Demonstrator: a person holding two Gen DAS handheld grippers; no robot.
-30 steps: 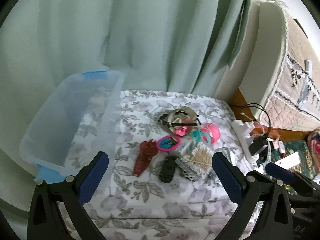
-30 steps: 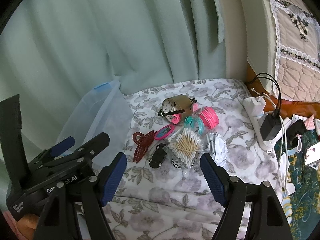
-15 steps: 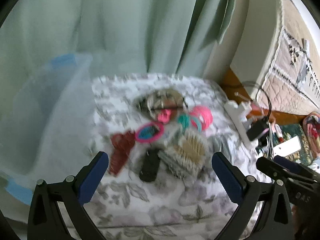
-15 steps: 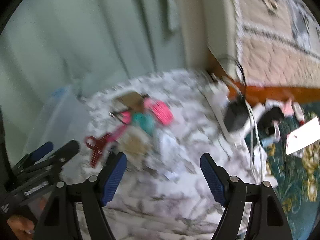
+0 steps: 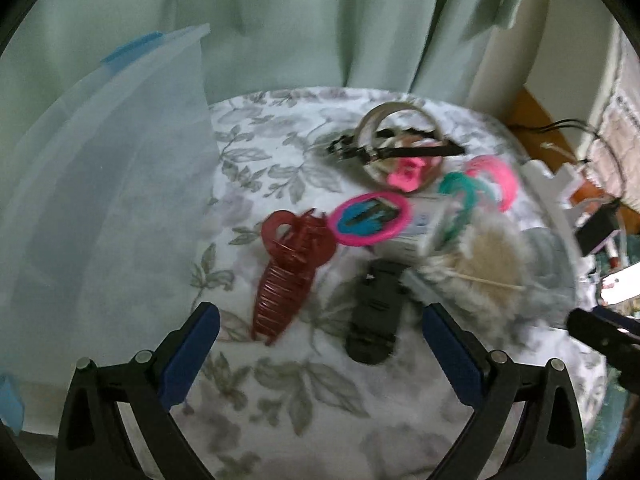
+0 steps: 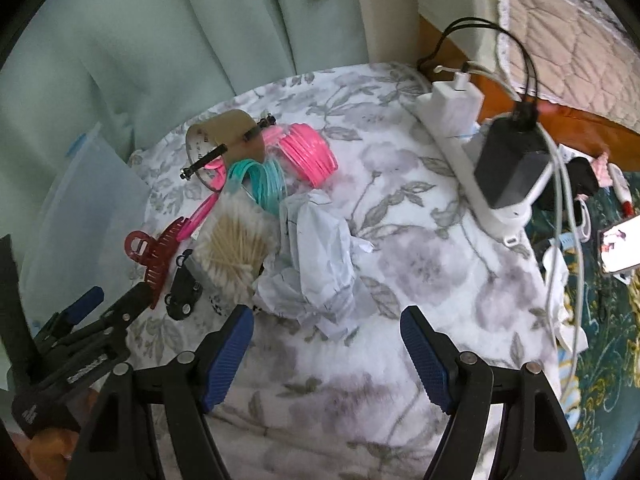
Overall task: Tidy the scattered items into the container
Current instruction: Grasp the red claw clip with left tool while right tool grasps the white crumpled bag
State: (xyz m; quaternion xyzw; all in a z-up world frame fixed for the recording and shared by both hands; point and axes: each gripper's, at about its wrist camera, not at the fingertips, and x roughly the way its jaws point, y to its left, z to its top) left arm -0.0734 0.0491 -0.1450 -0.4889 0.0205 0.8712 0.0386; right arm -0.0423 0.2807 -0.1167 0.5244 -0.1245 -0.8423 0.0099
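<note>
A clear plastic container (image 5: 100, 184) with blue latches stands at the left on the floral cloth. Scattered beside it lie a dark red claw clip (image 5: 288, 272), a black clip (image 5: 374, 316), a pink oval mirror (image 5: 370, 220), a tape roll (image 5: 400, 136), pink (image 6: 306, 152) and teal bangles (image 6: 260, 184), a pack of cotton swabs (image 6: 236, 244) and crumpled paper (image 6: 316, 264). My left gripper (image 5: 320, 360) is open, just short of the two clips. My right gripper (image 6: 326, 354) is open, just short of the crumpled paper.
A white power strip (image 6: 472, 152) with a black charger (image 6: 512, 164) and cables lies along the cloth's right edge. A green curtain (image 5: 300, 20) hangs behind. A bed (image 6: 568, 20) and floor clutter (image 6: 600, 216) are at the right.
Both grippers have moved down and closer to the items; the left now faces the clips, the right has swung right toward the crumpled paper. Both stay open.
</note>
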